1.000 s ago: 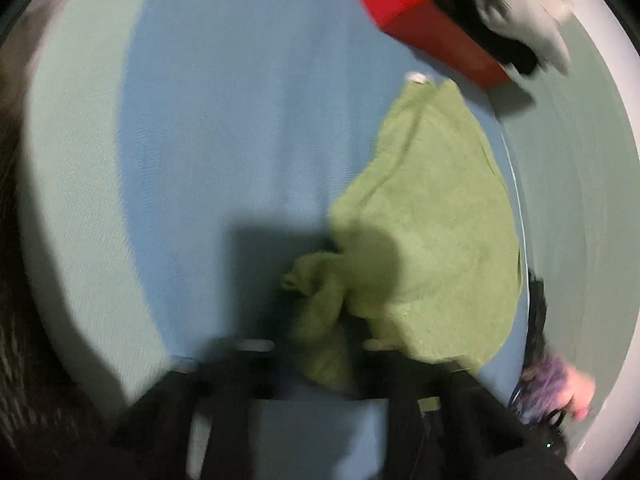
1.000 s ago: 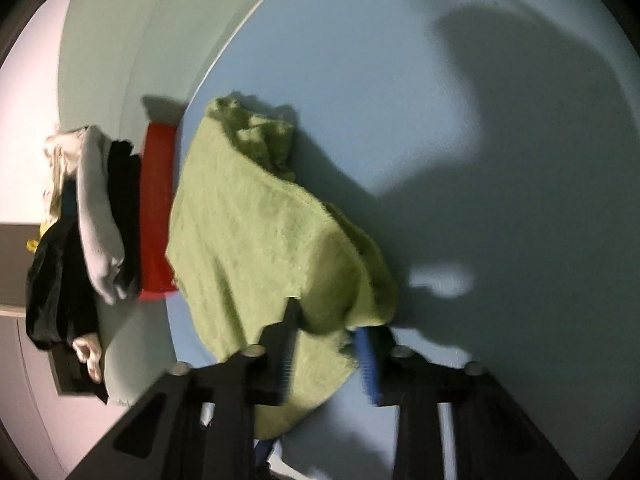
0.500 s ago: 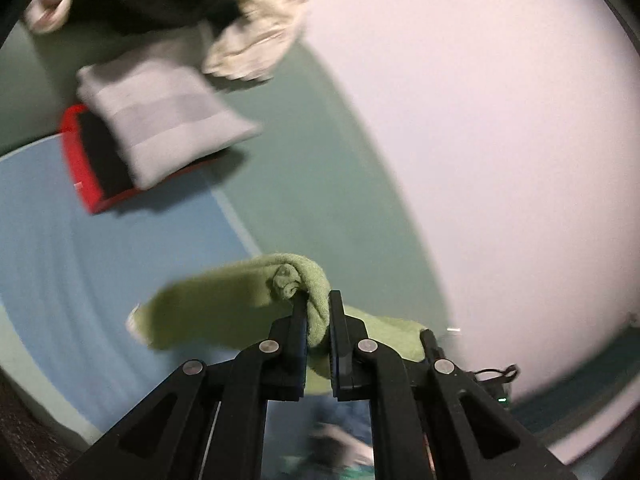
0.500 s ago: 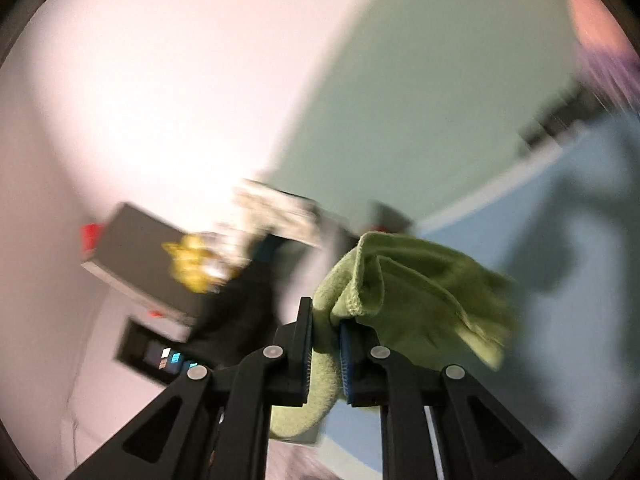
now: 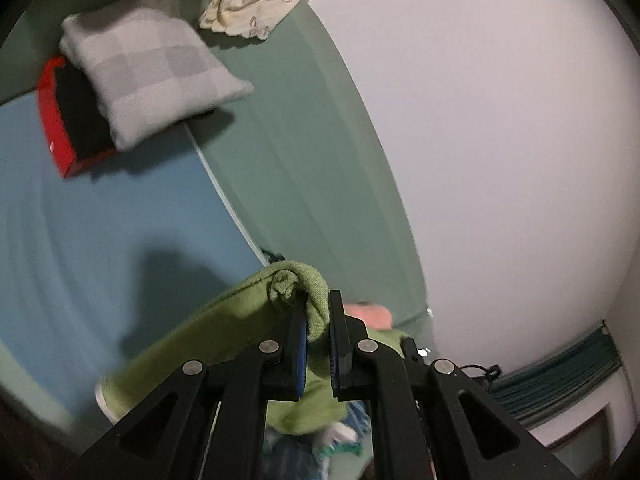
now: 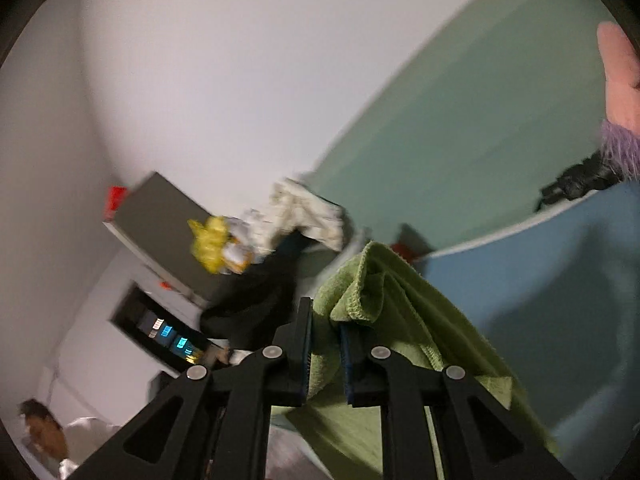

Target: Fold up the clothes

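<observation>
A green towel-like cloth (image 5: 224, 320) hangs in the air above the blue sheet (image 5: 80, 248), held at two places. My left gripper (image 5: 318, 320) is shut on one bunched edge of it. In the right wrist view the same green cloth (image 6: 404, 312) drapes to the right, and my right gripper (image 6: 326, 332) is shut on its hemmed corner. Both grippers point out over the bed toward the wall, only slightly downward. The lower part of the cloth is hidden behind the gripper frames.
A red box (image 5: 56, 128) holds a grey checked folded cloth (image 5: 152, 80), with a cream patterned cloth (image 5: 256, 0) behind it. Dark clothes (image 6: 256, 300) and a yellow item (image 6: 210, 244) pile near a grey cabinet (image 6: 160, 232). A person (image 6: 48, 436) sits low left.
Both grippers have lifted the green cloth off the blue sheet and tilted from looking down to nearly level. In the last half second the left rose a little more; the right stayed.
</observation>
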A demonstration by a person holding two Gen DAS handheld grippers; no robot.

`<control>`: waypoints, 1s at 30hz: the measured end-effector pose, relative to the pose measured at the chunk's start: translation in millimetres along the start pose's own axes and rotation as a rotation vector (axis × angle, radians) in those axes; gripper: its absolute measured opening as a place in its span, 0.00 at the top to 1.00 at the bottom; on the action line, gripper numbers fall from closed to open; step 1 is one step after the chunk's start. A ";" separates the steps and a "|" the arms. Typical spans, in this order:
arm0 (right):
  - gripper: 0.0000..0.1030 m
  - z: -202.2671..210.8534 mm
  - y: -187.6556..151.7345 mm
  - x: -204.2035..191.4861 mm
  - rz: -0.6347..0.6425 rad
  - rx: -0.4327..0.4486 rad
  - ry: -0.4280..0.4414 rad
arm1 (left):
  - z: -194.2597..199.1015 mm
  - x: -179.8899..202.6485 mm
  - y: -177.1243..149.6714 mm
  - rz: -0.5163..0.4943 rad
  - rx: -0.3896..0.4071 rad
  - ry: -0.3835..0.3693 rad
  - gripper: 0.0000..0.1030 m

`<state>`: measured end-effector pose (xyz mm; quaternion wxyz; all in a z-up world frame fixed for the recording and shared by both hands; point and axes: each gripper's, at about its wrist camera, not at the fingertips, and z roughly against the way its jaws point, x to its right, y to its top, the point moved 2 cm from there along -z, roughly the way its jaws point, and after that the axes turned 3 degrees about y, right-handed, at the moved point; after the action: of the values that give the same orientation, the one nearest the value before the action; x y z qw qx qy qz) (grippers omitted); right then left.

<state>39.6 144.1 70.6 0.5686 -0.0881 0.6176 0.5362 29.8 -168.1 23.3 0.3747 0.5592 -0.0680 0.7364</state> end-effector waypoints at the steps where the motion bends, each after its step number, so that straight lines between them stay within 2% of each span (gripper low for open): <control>1: 0.87 -6.8 3.7 1.4 0.012 -0.005 -0.014 | 0.9 5.8 1.8 -0.022 0.008 -0.016 0.92; 4: 0.87 -20.1 11.2 -0.5 0.074 -0.012 -0.047 | 0.2 2.5 0.5 -0.098 0.049 0.006 0.92; 6: 0.87 -19.5 11.7 8.6 0.072 -0.040 -0.064 | -6.7 -23.7 -1.4 -0.097 0.033 0.072 0.92; 8: 0.88 -38.4 -3.7 32.0 0.046 -0.111 -0.114 | -16.1 -59.7 -15.4 -0.075 -0.006 0.153 0.92; 10: 0.88 -59.7 -28.2 62.9 0.006 -0.191 -0.187 | -28.7 -108.5 -39.4 -0.055 -0.070 0.279 0.92; 12: 0.88 -73.2 -71.9 108.2 -0.096 -0.322 -0.270 | -44.4 -155.0 -61.9 -0.010 -0.146 0.375 0.92; 14: 0.88 -78.5 -116.8 152.0 -0.205 -0.440 -0.347 | -39.9 -201.2 -102.5 0.085 -0.236 0.467 0.92; 16: 0.88 -73.9 -165.0 189.8 -0.300 -0.549 -0.432 | -37.0 -234.9 -125.9 0.147 -0.307 0.576 0.92; 17: 0.88 -70.9 -189.4 208.2 -0.347 -0.602 -0.475 | -35.2 -250.6 -137.1 0.176 -0.340 0.629 0.92; 18: 0.88 -67.5 -202.2 216.9 -0.377 -0.627 -0.492 | -28.7 -250.2 -138.9 0.167 -0.346 0.661 0.92; 20: 0.88 -58.6 -215.5 222.6 -0.413 -0.641 -0.487 | -15.8 -249.2 -142.5 0.150 -0.358 0.725 0.90; 21: 0.83 -55.5 -213.5 220.7 -0.401 -0.644 -0.487 | -9.4 -248.3 -143.8 0.139 -0.363 0.759 0.89; 22: 0.69 -52.9 -209.1 217.4 -0.381 -0.647 -0.489 | -4.9 -241.3 -138.3 0.092 -0.348 0.819 0.88; 23: 0.55 -50.4 -200.3 213.0 -0.349 -0.641 -0.494 | -0.4 -230.8 -130.5 0.033 -0.313 0.856 0.83; 24: 0.53 -49.1 -188.9 208.3 -0.321 -0.630 -0.500 | 3.9 -220.1 -122.8 -0.026 -0.276 0.890 0.72; 25: 0.53 -43.0 -176.6 203.7 -0.275 -0.609 -0.510 | 6.0 -208.8 -115.5 -0.078 -0.235 0.890 0.65; 26: 0.53 -36.6 -166.1 200.5 -0.229 -0.584 -0.524 | 4.6 -196.3 -108.2 -0.134 -0.196 0.870 0.51; 27: 0.52 -35.6 -152.9 197.1 -0.182 -0.551 -0.544 | 2.9 -183.9 -101.0 -0.189 -0.157 0.848 0.45; 29: 0.45 -42.8 -125.8 193.6 -0.103 -0.483 -0.580 | -12.3 -162.5 -85.4 -0.289 -0.116 0.732 0.45; 30: 0.45 -51.9 -114.2 190.9 -0.083 -0.459 -0.583 | -25.6 -159.2 -75.1 -0.305 -0.122 0.690 0.45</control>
<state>25.6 153.5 -157.2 0.7072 -0.0817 0.2894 0.6399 72.1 -177.2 -149.2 0.5136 0.2588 0.1023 0.8116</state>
